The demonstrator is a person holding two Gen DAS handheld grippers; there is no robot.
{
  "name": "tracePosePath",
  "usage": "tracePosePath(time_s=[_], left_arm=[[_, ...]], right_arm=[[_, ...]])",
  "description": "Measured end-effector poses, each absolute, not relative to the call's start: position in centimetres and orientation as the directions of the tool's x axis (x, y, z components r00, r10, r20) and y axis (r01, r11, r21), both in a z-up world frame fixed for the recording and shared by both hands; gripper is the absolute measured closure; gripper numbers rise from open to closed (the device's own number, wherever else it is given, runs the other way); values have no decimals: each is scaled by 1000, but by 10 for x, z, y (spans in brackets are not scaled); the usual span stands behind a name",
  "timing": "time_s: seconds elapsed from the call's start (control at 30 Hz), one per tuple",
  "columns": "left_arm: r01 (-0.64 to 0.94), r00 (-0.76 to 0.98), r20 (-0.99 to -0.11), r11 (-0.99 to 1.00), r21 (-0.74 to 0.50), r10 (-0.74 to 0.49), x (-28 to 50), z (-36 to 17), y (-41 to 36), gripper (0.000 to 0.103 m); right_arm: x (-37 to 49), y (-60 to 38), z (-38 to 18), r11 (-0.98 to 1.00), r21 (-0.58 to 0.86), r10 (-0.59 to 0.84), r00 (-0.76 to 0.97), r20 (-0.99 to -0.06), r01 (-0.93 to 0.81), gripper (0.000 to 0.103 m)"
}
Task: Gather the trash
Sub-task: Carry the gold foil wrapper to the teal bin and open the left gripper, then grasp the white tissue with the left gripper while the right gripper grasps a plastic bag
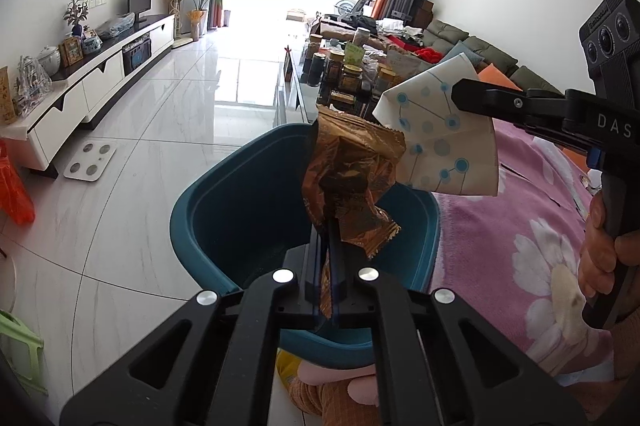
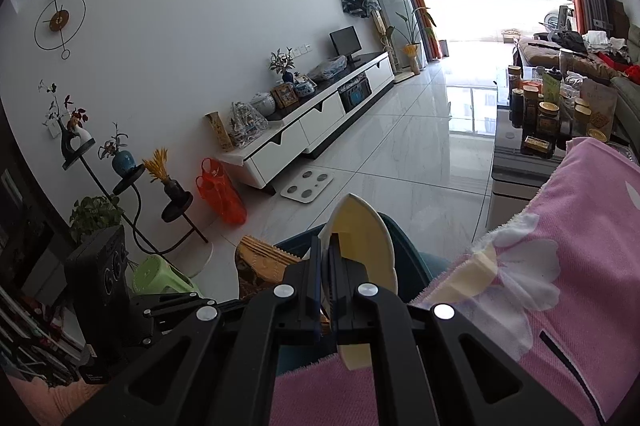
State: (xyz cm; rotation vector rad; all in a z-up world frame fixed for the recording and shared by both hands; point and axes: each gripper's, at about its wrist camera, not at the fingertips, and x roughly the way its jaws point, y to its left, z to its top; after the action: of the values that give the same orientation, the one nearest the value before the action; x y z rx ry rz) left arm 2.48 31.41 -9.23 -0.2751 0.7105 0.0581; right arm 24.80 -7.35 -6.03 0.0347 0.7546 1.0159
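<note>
1. A living room with a glossy white tiled floor. A teal plastic bin (image 1: 224,210) stands on the floor, just beside a surface draped in a pink flowered blanket (image 1: 520,226).

2. The left gripper (image 1: 326,226) has its jaws pressed together on a crumpled gold-brown foil wrapper (image 1: 352,182). The wrapper hangs directly above the open mouth of the bin, not yet inside.

3. The right gripper (image 2: 329,262), held by a hand (image 1: 600,250) at the right edge of the left wrist view, pinches a flattened white paper cup (image 1: 440,130) printed with blue dots and lines. The cup's pale inner side (image 2: 360,246) shows in the right wrist view. It hangs over the bin's far rim, touching or nearly touching the wrapper.

4. Progress, as a judgement: both pieces of trash are picked up and brought to the bin, so the collecting is largely done. What remains is to open each gripper so the pieces drop in.

5. The visible part of the bin's inside looks dark and bare; its bottom is hidden. No other loose trash shows on the blanket or floor, though the crowded coffee table (image 2: 520,162) behind is too cluttered to judge.
</note>
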Motion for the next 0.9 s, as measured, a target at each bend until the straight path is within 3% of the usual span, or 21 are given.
tracePosePath(time_s=[0.2, 0.27, 0.33, 0.4, 0.57, 0.73, 0.9], left_arm=[[-181, 728, -685, 954, -238, -32, 48, -114, 303, 96], [-190, 718, -695, 951, -244, -35, 54, -120, 303, 91], [-202, 708, -706, 948, -247, -33, 59, -126, 301, 78], [-210, 703, -710, 946, -246, -28, 63, -129, 301, 75], [-226, 705, -709, 943, -246, -16, 68, -130, 302, 70], [-213, 756, -655, 950, -226, 13, 54, -109, 295, 58], [-121, 827, -562, 972, -203, -14, 39, -72, 262, 45]], right_arm=[[254, -51, -75, 568, 352, 742, 279, -610, -744, 97], [255, -47, -80, 573, 349, 731, 271, -626, -741, 96], [255, -46, -82, 579, 353, 726, 267, -634, -735, 96], [255, -46, -82, 584, 352, 725, 275, -632, -731, 89], [255, -56, -81, 589, 351, 728, 289, -622, -728, 89], [244, -77, -72, 586, 347, 743, 315, -590, -732, 84], [225, -117, -55, 589, 324, 755, 362, -546, -740, 71]])
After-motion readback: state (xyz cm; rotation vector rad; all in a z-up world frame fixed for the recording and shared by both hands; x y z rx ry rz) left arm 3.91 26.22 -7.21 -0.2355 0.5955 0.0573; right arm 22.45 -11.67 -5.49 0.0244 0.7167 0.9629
